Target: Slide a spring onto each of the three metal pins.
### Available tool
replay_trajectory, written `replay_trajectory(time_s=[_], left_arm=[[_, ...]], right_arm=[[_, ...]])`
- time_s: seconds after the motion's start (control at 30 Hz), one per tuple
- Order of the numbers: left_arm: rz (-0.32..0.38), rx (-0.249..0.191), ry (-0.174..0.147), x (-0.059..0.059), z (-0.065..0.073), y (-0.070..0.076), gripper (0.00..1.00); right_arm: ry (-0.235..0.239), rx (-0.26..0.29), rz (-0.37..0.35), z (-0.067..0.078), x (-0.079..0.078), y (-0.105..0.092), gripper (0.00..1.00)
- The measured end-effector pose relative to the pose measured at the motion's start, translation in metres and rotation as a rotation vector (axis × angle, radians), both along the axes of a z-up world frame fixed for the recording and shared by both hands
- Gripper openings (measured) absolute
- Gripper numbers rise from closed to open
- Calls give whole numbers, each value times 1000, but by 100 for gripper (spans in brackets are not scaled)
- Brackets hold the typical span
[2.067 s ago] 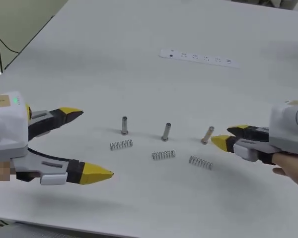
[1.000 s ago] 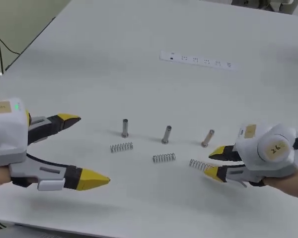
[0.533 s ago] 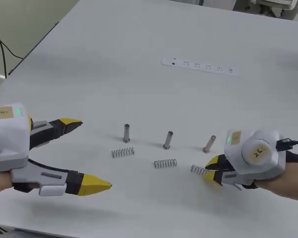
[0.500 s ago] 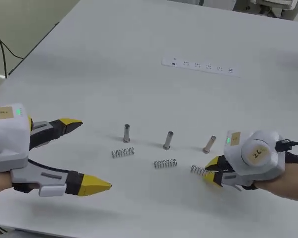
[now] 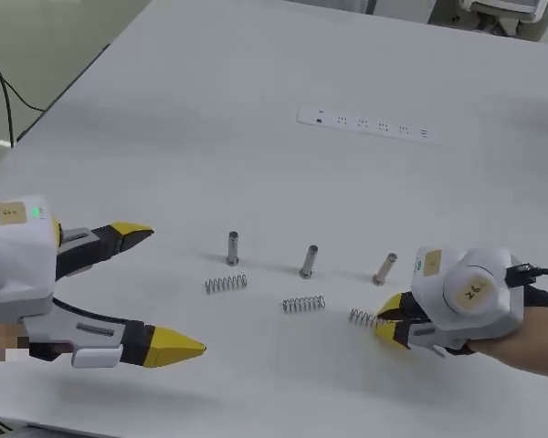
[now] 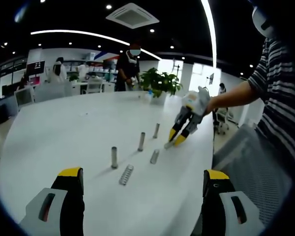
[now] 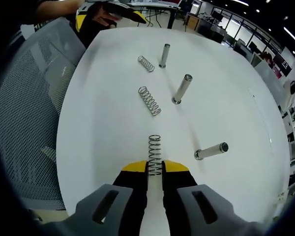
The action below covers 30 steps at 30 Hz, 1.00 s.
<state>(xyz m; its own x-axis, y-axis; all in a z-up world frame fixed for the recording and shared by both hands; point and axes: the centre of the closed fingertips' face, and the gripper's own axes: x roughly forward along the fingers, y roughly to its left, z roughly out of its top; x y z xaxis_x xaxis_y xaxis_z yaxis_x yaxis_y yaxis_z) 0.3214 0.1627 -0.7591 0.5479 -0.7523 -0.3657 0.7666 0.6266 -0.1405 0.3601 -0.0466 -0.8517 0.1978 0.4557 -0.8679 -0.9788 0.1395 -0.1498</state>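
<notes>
The right gripper (image 7: 155, 168) is pinched almost shut on the near end of a small coiled steel-wire spring (image 7: 154, 146) lying on the white table (image 5: 256, 119), likely so its free end can thread the short leaning metal pin (image 7: 211, 150) nearby; the left gripper (image 5: 169, 289) hovers wide open, empty, well apart.

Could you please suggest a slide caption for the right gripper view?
Right gripper grips the near spring by its end; two more springs and three pins wait beyond.
</notes>
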Motion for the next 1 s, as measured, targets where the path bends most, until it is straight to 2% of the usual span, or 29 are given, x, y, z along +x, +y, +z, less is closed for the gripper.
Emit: replay_trajectory(time_s=[0.23, 0.43, 0.57, 0.8, 1.0], left_arm=[[-24, 0, -2, -4, 3, -3, 93], [-75, 9, 17, -9, -2, -13, 89], [-114, -18, 28, -12, 2, -21, 82], [-159, -25, 14, -9, 8, -38, 80], [-216, -15, 9, -9, 6, -55, 77]], right_arm=[[-2, 28, 8, 19, -4, 6, 8], [-7, 60, 24, 34, -12, 18, 8], [-10, 71, 46, 38, -19, 23, 8], [-19, 69, 57, 40, -21, 25, 8], [-27, 68, 64, 46, -22, 28, 8]])
